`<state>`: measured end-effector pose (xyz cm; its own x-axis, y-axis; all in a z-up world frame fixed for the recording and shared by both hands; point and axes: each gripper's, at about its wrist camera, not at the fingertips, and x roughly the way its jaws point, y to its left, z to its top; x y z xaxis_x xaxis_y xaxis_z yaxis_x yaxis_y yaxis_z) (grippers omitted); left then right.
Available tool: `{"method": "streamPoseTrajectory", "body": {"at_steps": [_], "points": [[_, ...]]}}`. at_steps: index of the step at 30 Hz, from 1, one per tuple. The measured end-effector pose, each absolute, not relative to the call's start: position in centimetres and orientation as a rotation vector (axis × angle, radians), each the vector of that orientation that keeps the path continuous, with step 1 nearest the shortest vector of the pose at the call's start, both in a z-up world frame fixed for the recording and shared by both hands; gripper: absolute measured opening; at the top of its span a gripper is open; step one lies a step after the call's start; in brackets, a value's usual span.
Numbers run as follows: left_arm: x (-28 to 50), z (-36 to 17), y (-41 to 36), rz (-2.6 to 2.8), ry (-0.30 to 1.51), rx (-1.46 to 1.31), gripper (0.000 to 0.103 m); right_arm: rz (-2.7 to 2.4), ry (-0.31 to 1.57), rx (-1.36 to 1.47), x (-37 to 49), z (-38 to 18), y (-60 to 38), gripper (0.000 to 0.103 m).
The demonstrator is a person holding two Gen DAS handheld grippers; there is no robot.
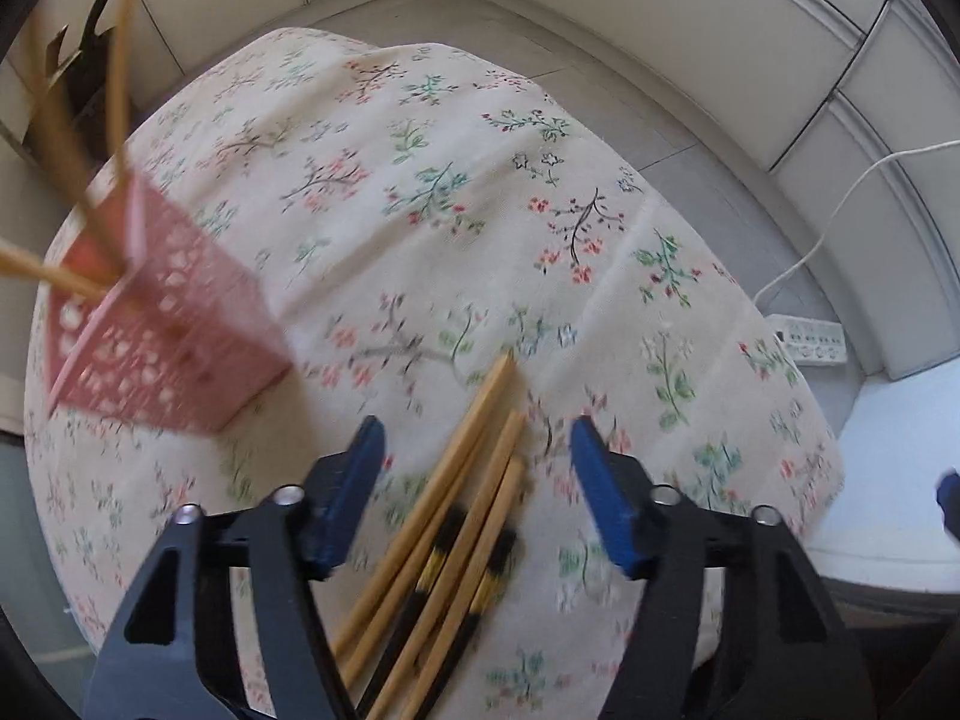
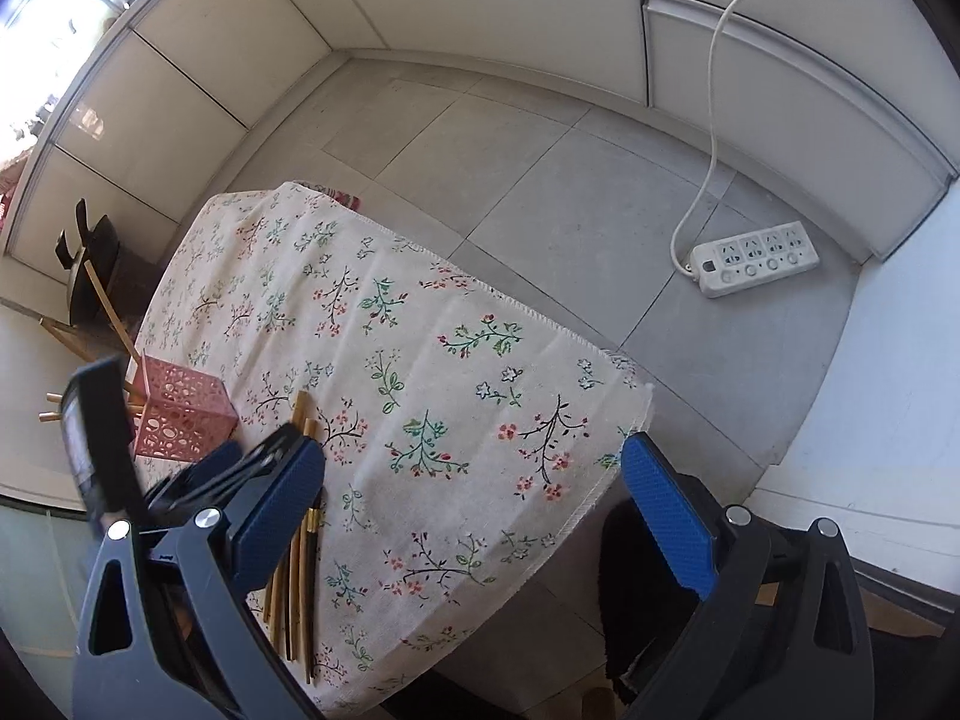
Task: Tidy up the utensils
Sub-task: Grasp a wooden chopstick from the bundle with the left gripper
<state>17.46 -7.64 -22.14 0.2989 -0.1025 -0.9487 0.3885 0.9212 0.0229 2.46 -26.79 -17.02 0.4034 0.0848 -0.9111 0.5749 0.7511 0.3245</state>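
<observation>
A bundle of wooden chopsticks (image 1: 480,480) with black and yellow bands lies on the flowered tablecloth (image 1: 480,210). My left gripper (image 1: 477,426) hovers over it pointing steeply down, jaws apart, with the sticks between the blue pads (image 1: 348,492) and neither pad touching them. A pink perforated basket (image 1: 162,330) stands to the left, holding a few chopsticks (image 1: 120,90) upright. In the right wrist view my right gripper (image 2: 474,516) stands open and empty over the cloth. The left gripper (image 2: 240,468), the chopsticks (image 2: 303,540) and the basket (image 2: 180,420) are at its left.
The table is small, and its cloth edge (image 2: 540,312) drops to a grey tiled floor. A white power strip (image 2: 753,258) with its cable lies on the floor at the right. White cabinet panels (image 2: 480,12) close the back. A dark object (image 2: 90,258) stands at far left.
</observation>
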Motion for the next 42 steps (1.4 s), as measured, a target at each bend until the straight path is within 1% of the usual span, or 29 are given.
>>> {"method": "streamPoseTrajectory", "body": {"at_steps": [4, 5, 6, 8, 9, 10, 14, 19, 23, 28, 30, 32, 33, 34, 36, 38, 39, 41, 42], "points": [[19.2, -23.2, -8.0, -0.318, 1.254, 0.243, 0.046, -0.326, 1.146, 0.67, 2.8, -17.3, -26.8, 0.096], [19.6, -23.6, -8.1, -0.313, 1.261, 0.24, 0.04, -0.32, 1.152, 0.664, 2.9, -17.3, -26.6, 0.096], [19.9, -24.0, -8.1, -0.31, 1.272, 0.238, 0.037, -0.316, 1.156, 0.663, 2.9, -17.4, -26.6, 0.096], [20.1, -24.6, -8.1, -0.31, 1.285, 0.239, 0.022, -0.306, 1.166, 0.671, 3.0, -17.5, -26.5, 0.096], [20.1, -24.6, -8.1, -0.307, 1.276, 0.241, 0.019, -0.299, 1.173, 0.679, 3.1, -17.6, -26.4, 0.096], [20.1, -24.5, -8.0, -0.304, 1.258, 0.246, 0.014, -0.294, 1.179, 0.685, 3.2, -17.7, -26.4, 0.096], [19.6, -23.4, -7.6, -0.315, 1.201, 0.224, 0.013, -0.28, 1.207, 0.694, 3.3, -18.1, -26.0, 0.096], [17.0, -19.9, -6.3, -0.358, 1.101, 0.214, 0.012, -0.289, 1.206, 0.681, 3.6, -18.1, -25.2, 0.096], [14.2, -17.0, -3.7, -0.358, 1.028, 0.217, 0.011, -0.28, 1.247, 0.7, 4.6, -19.1, -23.8, 0.096], [11.0, -12.6, 0.6, -0.348, 0.94, 0.153, 0.011, -0.252, 1.312, 0.676, 7.2, -20.7, -20.1, 0.096], [9.9, -11.3, 2.1, -0.345, 0.91, 0.128, 0.01, -0.225, 1.349, 0.693, 8.5, -21.6, -18.8, 0.089], [8.7, -10.1, 3.3, -0.344, 0.883, 0.112, 0.01, -0.198, 1.396, 0.711, 9.7, -22.7, -17.8, 0.068], [8.1, -9.5, 4.1, -0.344, 0.868, 0.106, 0.01, -0.184, 1.404, 0.736, 9.9, -23.1, -17.4, 0.064], [8.0, -9.2, 4.5, -0.346, 0.861, 0.101, 0.009, -0.161, 1.404, 0.772, 10.2, -23.4, -17.1, 0.056], [7.4, -8.7, 5.7, -0.351, 0.848, 0.08, 0.009, -0.113, 1.394, 0.825, 10.8, -23.7, -16.5, 0.049], [7.2, -8.3, 6.8, -0.353, 0.836, 0.051, 0.009, -0.075, 1.39, 0.845, 11.8, -24.0, -15.6, 0.038], [7.3, -8.2, 7.3, -0.354, 0.834, 0.038, 0.009, -0.06, 1.388, 0.849, 12.5, -24.3, -15.0, 0.035], [7.5, -8.2, 8.3, -0.351, 0.837, 0.008, 0.009, -0.062, 1.395, 0.848, 13.6, -25.0, -14.3, 0.027], [7.5, -8.2, 8.8, -0.347, 0.84, -0.002, 0.009, -0.07, 1.403, 0.843, 13.9, -25.4, -14.1, 0.025]]}}
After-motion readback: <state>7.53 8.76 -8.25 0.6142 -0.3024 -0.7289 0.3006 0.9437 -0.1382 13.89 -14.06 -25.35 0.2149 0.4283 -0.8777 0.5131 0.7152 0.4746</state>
